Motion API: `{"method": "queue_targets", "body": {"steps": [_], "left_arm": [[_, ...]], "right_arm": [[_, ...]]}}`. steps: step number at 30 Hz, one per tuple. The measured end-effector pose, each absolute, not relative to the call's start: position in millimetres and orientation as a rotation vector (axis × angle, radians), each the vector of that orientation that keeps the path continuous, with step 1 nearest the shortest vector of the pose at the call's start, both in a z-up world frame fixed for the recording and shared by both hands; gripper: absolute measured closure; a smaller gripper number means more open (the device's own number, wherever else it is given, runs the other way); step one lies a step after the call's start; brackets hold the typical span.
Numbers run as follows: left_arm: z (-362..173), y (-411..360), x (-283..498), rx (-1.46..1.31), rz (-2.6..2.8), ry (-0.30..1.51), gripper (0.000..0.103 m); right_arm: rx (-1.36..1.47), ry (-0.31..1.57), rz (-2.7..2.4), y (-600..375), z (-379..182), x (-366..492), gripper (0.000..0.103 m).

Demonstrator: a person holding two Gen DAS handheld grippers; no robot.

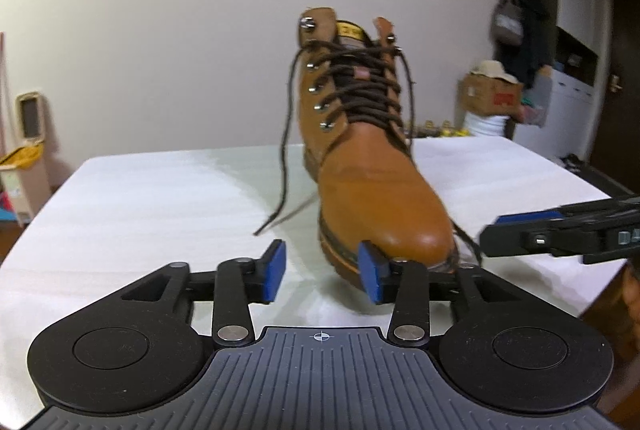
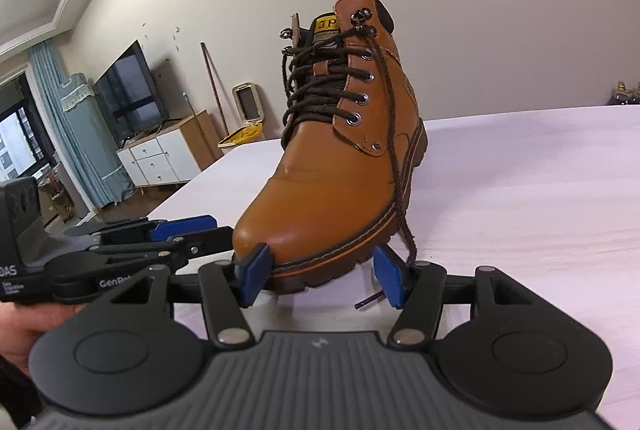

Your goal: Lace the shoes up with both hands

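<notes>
Tan leather boot (image 1: pixel 372 166) upright on white desk (image 1: pixel 160 198), toe toward both grippers. Laced through eyelets nearly to top; upper hooks bare, dark lace ends (image 2: pixel 394 150) dangling loose, untied. Left gripper (image 1: pixel 320 270) and right gripper (image 2: pixel 320 276): fingers parted, grasping nothing.

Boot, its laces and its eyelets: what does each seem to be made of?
The boot looks like smooth tan leather or an imitation; the toe shows a soft sheen and creases. Its sole seems dark, lugged rubber. The laces look like dark brown braided cord with a visible twisted weave. The eyelets appear to be metal, shiny and silver-grey.
</notes>
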State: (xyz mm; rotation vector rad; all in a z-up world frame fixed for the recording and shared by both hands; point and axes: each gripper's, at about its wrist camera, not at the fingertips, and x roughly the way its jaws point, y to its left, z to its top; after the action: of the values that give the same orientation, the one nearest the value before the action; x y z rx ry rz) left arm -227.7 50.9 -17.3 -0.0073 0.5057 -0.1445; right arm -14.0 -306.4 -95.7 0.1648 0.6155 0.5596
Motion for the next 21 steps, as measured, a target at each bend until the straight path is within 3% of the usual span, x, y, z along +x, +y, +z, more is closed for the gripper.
{"method": "queue_targets", "body": {"steps": [11, 21], "left_arm": [[-12.9, 63.2, -257.6, -0.043, -0.095, 0.533, 0.021], [11.8, 66.0, -304.5, -0.014, -0.200, 0.481, 0.012]], "right_arm": [[0.217, 0.668, 0.479, -306.5, -80.7, -26.3, 0.038], [0.255, 0.580, 0.371, -295.7, -48.9, -105.6, 0.037]]}}
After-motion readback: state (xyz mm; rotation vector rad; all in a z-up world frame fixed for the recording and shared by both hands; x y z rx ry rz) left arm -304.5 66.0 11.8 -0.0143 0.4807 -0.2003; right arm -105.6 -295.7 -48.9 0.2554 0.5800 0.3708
